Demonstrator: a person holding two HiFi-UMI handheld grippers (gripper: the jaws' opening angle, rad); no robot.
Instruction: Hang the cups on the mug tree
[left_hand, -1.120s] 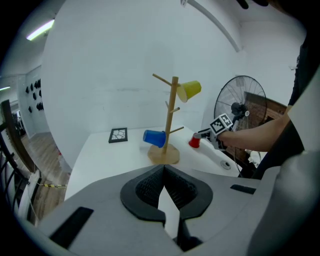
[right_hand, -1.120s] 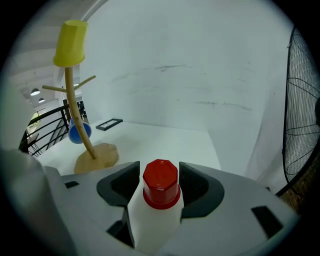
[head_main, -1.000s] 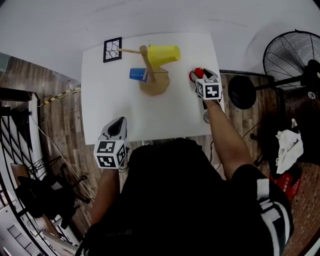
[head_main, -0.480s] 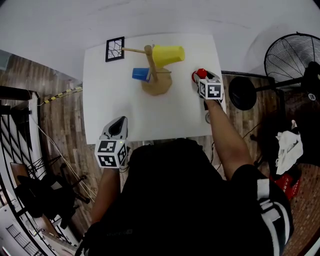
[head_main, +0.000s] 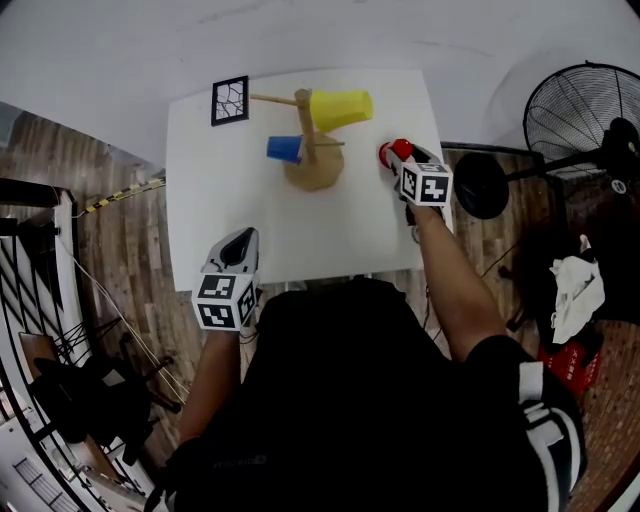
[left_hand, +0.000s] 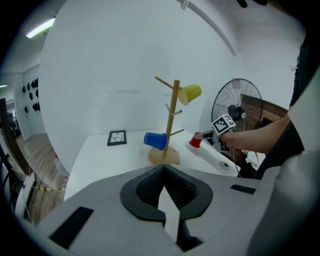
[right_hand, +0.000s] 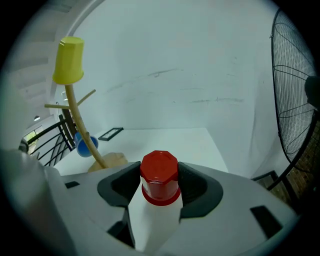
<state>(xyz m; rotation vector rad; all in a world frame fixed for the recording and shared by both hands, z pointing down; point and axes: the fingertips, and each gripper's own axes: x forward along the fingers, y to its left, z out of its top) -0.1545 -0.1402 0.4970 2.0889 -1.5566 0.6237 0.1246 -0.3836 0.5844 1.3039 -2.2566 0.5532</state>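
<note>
With our right hand-held gripper clamped on the red cup by the surface's right edge and our left hand-held gripper shut empty, we should steer its mouth squarely onto the mug tree's bare peg.

Mug tree on table, frame left

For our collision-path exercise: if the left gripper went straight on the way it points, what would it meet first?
Probably the white table, as the left gripper tilts downward; the mug tree stands further along. Depth is unclear.
</note>
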